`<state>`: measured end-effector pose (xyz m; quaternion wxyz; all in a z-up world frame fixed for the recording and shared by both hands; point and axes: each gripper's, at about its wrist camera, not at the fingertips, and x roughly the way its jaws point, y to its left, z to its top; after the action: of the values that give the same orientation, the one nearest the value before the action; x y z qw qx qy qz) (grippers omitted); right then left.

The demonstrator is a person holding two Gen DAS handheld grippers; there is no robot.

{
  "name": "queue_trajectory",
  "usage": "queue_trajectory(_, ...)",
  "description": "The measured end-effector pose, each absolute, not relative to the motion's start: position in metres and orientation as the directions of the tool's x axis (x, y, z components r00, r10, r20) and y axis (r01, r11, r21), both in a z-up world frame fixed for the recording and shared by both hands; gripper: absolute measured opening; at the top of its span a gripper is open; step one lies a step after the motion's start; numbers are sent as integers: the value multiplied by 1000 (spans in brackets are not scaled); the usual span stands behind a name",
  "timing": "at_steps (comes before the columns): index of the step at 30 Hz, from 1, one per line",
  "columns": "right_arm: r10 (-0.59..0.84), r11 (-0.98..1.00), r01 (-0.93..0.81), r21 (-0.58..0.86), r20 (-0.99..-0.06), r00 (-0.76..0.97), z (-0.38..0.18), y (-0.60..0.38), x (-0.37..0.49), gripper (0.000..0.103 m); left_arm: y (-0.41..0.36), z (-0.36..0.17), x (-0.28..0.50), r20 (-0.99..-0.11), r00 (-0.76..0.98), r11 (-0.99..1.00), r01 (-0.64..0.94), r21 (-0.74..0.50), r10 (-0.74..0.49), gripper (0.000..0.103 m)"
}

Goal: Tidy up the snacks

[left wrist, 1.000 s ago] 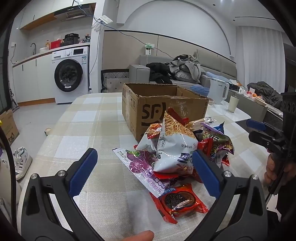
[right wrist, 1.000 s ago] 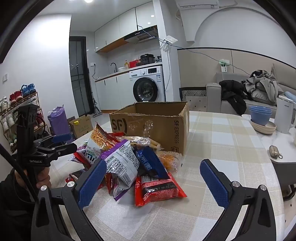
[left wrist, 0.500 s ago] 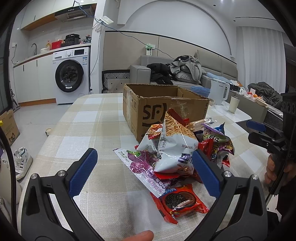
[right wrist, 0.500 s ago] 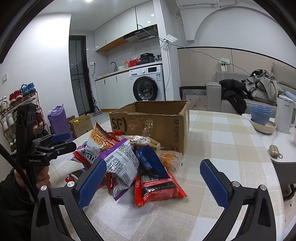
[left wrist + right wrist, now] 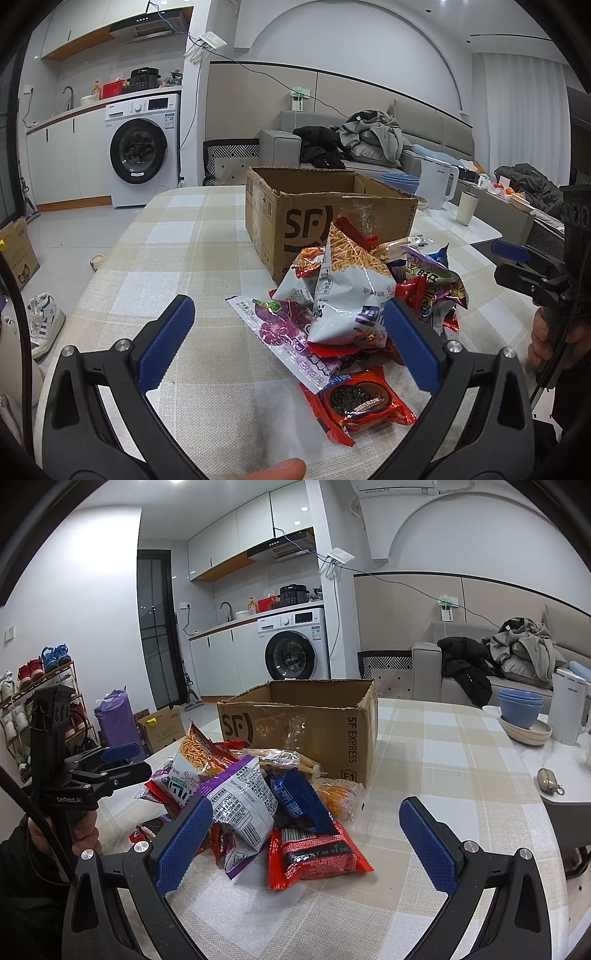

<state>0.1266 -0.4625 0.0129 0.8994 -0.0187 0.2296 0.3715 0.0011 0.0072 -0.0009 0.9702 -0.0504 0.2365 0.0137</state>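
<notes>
A pile of snack bags (image 5: 354, 295) lies on the checked tablecloth in front of an open brown SF cardboard box (image 5: 314, 214). A red Oreo pack (image 5: 360, 400) lies nearest in the left wrist view. The right wrist view shows the same pile (image 5: 243, 794), a red packet (image 5: 314, 853) at its front, and the box (image 5: 306, 731) behind. My left gripper (image 5: 288, 339) is open and empty, just short of the pile. My right gripper (image 5: 306, 838) is open and empty, facing the pile from the other side.
A side table at the far right holds blue bowls (image 5: 521, 709), a white kettle (image 5: 569, 709) and a cup (image 5: 467, 208). A small brown pouch (image 5: 548, 779) lies near the table edge. A washing machine (image 5: 144, 151) and a sofa (image 5: 369, 147) stand behind.
Both grippers stay open and almost still; the views shift only slightly. The snacks and the box have not moved.
</notes>
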Motion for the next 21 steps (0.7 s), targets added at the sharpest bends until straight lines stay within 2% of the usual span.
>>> queue_trajectory(21,635,740,-661,124,-453,626,8,-461,128,103,11,0,0,-464,886,993,-72,-94,20,102)
